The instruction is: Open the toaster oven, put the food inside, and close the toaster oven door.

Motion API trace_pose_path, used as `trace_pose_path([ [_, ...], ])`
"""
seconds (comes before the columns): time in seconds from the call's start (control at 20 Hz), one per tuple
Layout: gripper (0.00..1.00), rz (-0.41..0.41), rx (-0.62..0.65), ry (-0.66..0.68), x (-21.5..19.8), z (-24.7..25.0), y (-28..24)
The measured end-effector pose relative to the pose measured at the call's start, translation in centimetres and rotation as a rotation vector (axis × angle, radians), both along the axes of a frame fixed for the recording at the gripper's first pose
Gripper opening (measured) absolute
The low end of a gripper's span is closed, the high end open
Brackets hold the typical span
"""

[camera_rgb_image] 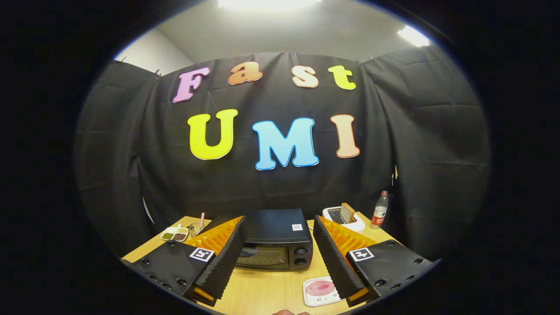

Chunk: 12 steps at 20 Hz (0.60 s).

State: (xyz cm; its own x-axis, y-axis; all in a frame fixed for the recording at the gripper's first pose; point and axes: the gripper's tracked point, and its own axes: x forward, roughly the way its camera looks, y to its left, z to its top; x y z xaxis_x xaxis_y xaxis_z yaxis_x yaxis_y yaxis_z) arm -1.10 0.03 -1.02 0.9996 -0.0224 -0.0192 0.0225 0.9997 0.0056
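The wooden table (271, 291) carries everything, and the black toaster oven (275, 238) sits in the middle of it, straight ahead of the tool (280, 267) and framed between its two fingers, with its door shut. The tool is spread wide and holds nothing, hanging above the table short of the oven. Judging from the closed door, the step in hand is opening it, so the approach should drop lower and go forward toward the door's handle, which seems to run along the upper edge of the glass front, though one finger hides part of it. A good way would be to narrow the fingers enough to hook or pinch that handle squarely, then pull outward and down in an arc following the hinge, gently, so the light oven does not slide on the table. The food, a pink slice on a small white plate (320, 290), lies near the right finger, just in front of the oven; the door's swing should be watched so it does not strike the plate.
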Motion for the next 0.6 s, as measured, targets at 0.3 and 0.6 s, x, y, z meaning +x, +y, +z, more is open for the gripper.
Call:
trace_pose_path([
  [0.3, 0.96, 0.004, 0.014, 0.042, 0.3, -1.1, 1.1],
  [0.6, 0.96, 0.007, 0.019, 0.064, 2.1, -1.3, 2.7],
])
